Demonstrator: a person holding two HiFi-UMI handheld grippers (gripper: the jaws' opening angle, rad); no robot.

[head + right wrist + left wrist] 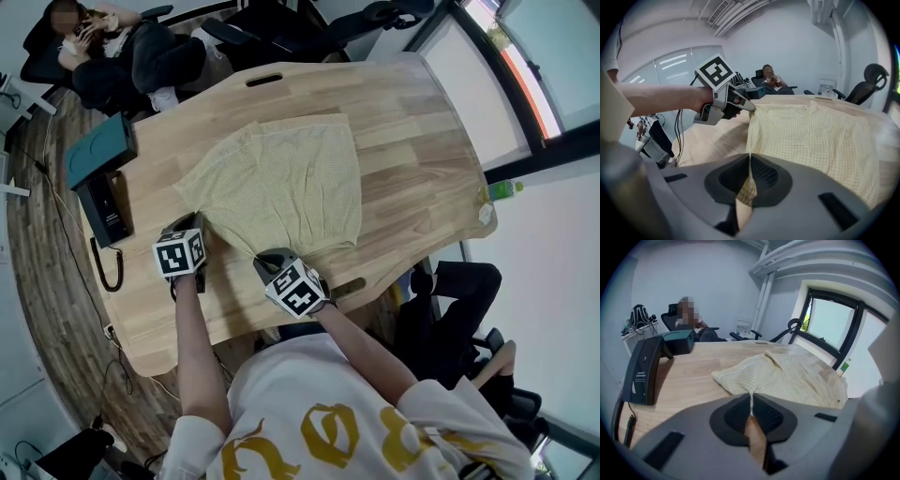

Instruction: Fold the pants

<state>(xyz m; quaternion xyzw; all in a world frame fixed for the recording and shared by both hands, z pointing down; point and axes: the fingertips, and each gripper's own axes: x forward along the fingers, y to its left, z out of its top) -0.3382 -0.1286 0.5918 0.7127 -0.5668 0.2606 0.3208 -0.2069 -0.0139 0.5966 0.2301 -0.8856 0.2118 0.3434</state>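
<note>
The pale yellow checked fabric pants (pixel 286 173) lie spread on the light wooden table (pixel 412 141), roughly at its middle, with one long edge facing the person who holds the grippers. Most of the garment rests flat; the near edge is drawn up off the tabletop at two points.

The left gripper (pixel 751 404) has its jaws closed on a thin fold of the cloth at the near left corner, and a narrow strip of fabric runs up out of the pads. The right gripper (pixel 749 165) has its jaws closed on the same near edge further right, with checked cloth pinched between the pads. In the right gripper view the edge of the fabric runs from one gripper to the other. Both grippers sit side by side near the table's near edge, angled downward.

At the table's left end stands a teal box-shaped case (pixel 98 150), and just beside it, nearer the holder, a black desk unit with a coiled cord (pixel 103 216). A green bottle (pixel 504 189) stands at the table's right end. Beyond the far left corner a person sits in a black office chair (pixel 159 56).
</note>
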